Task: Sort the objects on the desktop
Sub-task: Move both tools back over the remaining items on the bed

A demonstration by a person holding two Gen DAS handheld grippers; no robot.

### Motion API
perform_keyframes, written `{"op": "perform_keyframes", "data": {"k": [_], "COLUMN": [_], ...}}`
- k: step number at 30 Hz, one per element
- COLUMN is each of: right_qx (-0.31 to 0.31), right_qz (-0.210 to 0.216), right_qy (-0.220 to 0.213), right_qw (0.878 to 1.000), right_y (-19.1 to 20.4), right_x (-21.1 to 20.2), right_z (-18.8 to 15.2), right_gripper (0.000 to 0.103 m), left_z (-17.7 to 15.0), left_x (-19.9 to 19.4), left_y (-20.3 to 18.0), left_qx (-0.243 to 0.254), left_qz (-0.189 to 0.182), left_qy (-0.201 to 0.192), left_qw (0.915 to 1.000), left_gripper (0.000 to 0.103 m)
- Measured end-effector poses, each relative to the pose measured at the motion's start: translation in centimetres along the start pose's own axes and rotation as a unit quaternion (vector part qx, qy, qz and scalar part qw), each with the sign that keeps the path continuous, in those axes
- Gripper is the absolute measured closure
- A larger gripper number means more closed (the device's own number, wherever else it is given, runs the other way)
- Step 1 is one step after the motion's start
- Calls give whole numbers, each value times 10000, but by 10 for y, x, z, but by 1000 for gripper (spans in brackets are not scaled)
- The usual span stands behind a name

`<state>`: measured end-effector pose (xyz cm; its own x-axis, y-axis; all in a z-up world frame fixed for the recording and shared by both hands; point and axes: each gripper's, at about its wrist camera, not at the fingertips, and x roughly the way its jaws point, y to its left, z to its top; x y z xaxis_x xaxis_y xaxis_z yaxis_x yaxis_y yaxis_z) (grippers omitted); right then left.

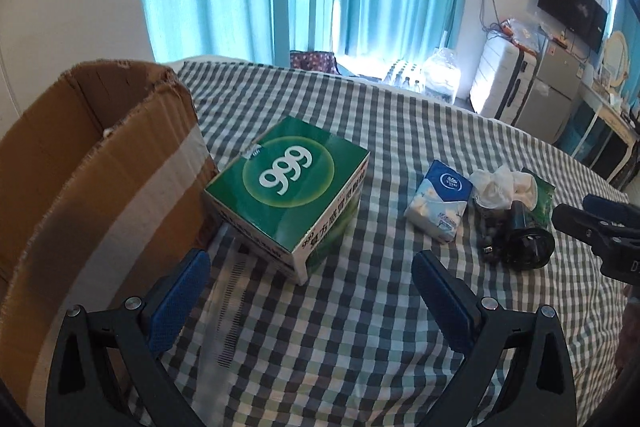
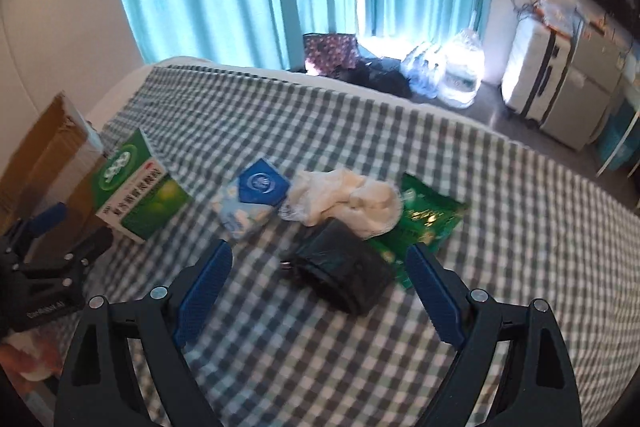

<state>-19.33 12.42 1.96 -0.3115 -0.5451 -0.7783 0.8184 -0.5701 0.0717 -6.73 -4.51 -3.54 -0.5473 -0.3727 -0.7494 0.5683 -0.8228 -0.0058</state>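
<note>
While nothing is held by either tool, the items are entered as follows: left gripper (image 1: 310, 267), jaws wide apart and empty, hung over the checked bedspread (image 1: 320, 327); green 999 box (image 1: 290, 187), lying just ahead of those jaws and slightly to the left, one corner turned toward them, its long faces set diagonally to the jaw line; cardboard carton (image 1: 92, 163), open-topped, touching or just beside the box on its left. Right gripper (image 2: 320, 267), jaws likewise wide apart and empty; black roll (image 2: 340, 271), lying directly between and just beyond them, its axis running near-right to far-left. Behind it are noted a white cloth (image 2: 352, 201), a green packet (image 2: 428, 223) to the right, and a blue tissue pack (image 2: 256, 195) to the left. Judged: the right is nearer the roll, the left nearer the box
</note>
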Motion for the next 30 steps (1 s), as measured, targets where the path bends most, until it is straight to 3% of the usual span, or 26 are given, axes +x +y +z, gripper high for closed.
{"op": "perform_keyframes", "data": {"k": [3,9,12,15,19,21,25,30], "right_qx": [285,177,270,478,485,508,515,384], "right_qz": [261,443,363,158,203,131,279,271], "right_qy": [43,647,884,875,917,1049,1128,1155], "right_qw": [9992,9968,9951,9949,9944,9931,9919,9922], "right_y": [-8,-10,-16,-22,-24,-22,-18,-9], "right_x": [5,37,52,60,62,64,60,54], "right_z": [0,-2,-4,-3,-2,-4,-7,-10], "right_gripper": [14,14,14,14,14,22,25,33], "left_z": [1,5,8,11,13,13,13,17], "left_x": [3,5,10,13,16,18,20,24], "left_y": [0,10,16,25,32,30,28,26], "left_qx": [-15,-192,-339,-566,-764,-682,-555,-501], "left_qz": [-24,-139,-79,-147,-202,-144,-46,-179], "left_qy": [26,8,27,33,-88,-97,-164,-256], "left_qw": [10000,9997,9994,9983,9968,9975,9983,9983], "left_gripper": [0,0,0,0,0,0,0,0]}}
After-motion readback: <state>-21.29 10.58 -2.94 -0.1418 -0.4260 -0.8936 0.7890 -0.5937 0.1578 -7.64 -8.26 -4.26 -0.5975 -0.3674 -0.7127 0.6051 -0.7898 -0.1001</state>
